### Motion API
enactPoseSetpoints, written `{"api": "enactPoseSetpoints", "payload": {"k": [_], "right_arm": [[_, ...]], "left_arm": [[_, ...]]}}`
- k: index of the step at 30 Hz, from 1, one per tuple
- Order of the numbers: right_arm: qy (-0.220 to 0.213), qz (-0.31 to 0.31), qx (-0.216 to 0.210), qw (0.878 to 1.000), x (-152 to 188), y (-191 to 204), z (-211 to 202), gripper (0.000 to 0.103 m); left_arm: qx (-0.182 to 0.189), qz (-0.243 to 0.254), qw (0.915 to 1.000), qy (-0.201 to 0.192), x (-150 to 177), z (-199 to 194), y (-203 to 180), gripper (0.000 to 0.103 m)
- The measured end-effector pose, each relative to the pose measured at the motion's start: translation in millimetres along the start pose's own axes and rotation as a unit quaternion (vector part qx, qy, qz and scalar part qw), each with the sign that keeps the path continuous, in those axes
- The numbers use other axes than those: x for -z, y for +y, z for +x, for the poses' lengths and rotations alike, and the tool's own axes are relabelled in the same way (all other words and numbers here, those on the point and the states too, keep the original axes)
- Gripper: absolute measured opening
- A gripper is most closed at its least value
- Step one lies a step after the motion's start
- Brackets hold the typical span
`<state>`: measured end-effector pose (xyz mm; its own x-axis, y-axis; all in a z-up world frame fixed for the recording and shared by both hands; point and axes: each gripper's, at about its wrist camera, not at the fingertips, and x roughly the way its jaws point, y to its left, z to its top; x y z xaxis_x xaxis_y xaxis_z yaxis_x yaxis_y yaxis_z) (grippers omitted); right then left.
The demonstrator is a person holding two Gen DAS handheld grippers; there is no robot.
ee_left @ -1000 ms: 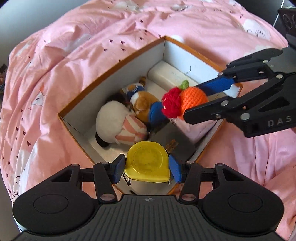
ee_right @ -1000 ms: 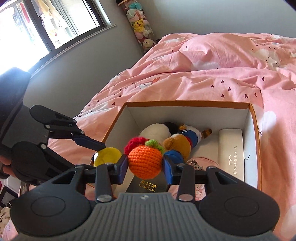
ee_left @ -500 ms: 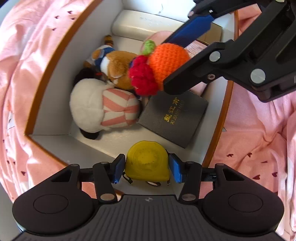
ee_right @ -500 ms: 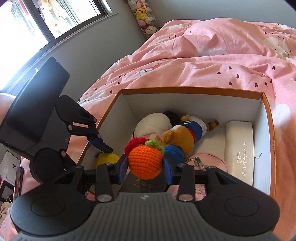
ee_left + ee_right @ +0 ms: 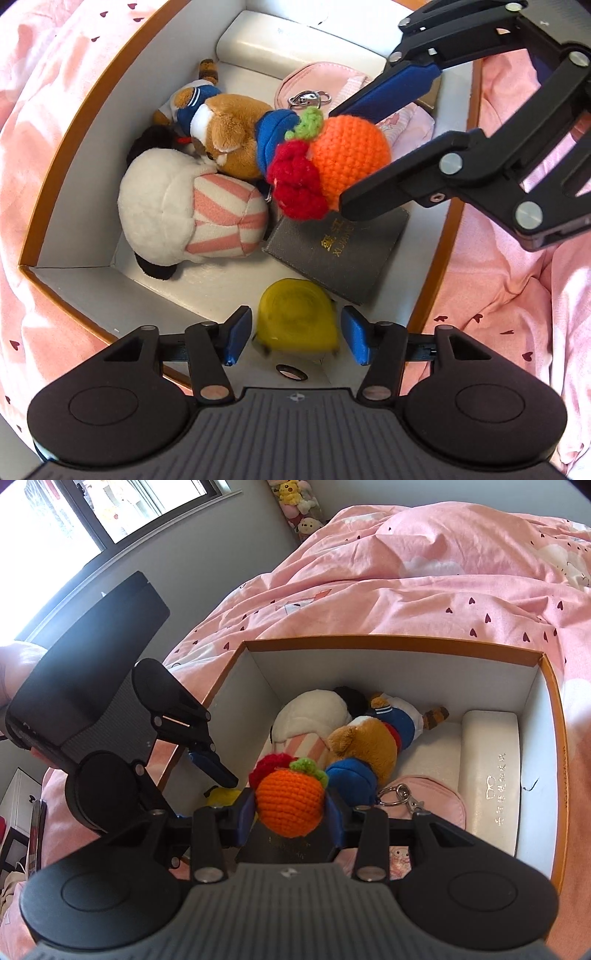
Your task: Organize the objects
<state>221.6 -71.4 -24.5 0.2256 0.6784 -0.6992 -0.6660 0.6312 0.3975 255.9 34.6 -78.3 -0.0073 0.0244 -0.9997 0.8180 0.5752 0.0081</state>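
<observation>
An open white box with an orange rim [image 5: 66, 140] [image 5: 369, 644] sits on the pink bed. My left gripper [image 5: 293, 332] is open over the box's near corner; a blurred yellow tape measure [image 5: 295, 317] lies loose between its fingers, also seen in the right wrist view [image 5: 221, 795]. My right gripper [image 5: 290, 812] [image 5: 345, 158] is shut on an orange crocheted fruit with a red bunch [image 5: 343, 158] [image 5: 290, 801], held above the box's contents.
The box holds a white striped plush [image 5: 188, 218], a brown plush in blue [image 5: 229, 133], a dark booklet [image 5: 340, 251], a pink pouch with a clasp [image 5: 321, 88] and a white case [image 5: 295, 51] [image 5: 489, 775]. Pink bedding [image 5: 424, 572] surrounds the box.
My left gripper has opened and let go of the yellow tape measure, which drops into the box's near corner. My right gripper has held the crocheted fruit over the box.
</observation>
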Motion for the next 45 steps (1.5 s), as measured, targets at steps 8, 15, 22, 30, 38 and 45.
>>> {"api": "enactPoseSetpoints", "payload": {"k": [8, 15, 22, 30, 38, 45], "right_arm": [[0.003, -0.016, -0.015, 1.0, -5.3, 9.2, 0.3, 0.043], [0.019, -0.016, -0.046, 0.999, -18.2, 19.9, 19.2, 0.043], [0.037, -0.004, -0.045, 0.998, -28.5, 31.3, 51.2, 0.045], [0.037, -0.013, -0.024, 0.999, -30.8, 38.7, 57.1, 0.045], [0.012, -0.039, 0.014, 0.999, -23.5, 46.9, 17.0, 0.052], [-0.049, -0.07, 0.086, 0.993, -10.3, 53.8, -41.0, 0.06]], "left_arm": [[-0.017, -0.022, 0.9986, -0.045, 18.0, -23.4, -2.8, 0.072], [-0.038, -0.079, 0.9881, -0.126, 39.8, -62.0, -2.8, 0.072], [-0.056, -0.15, 0.9711, -0.177, 57.7, -72.2, -10.6, 0.072], [-0.069, -0.168, 0.9662, -0.183, 64.8, -72.2, -21.0, 0.072], [-0.1, -0.222, 0.9475, -0.207, 67.8, -82.4, -30.0, 0.072], [-0.137, -0.238, 0.9239, -0.266, 65.7, -106.7, -56.0, 0.074]]}}
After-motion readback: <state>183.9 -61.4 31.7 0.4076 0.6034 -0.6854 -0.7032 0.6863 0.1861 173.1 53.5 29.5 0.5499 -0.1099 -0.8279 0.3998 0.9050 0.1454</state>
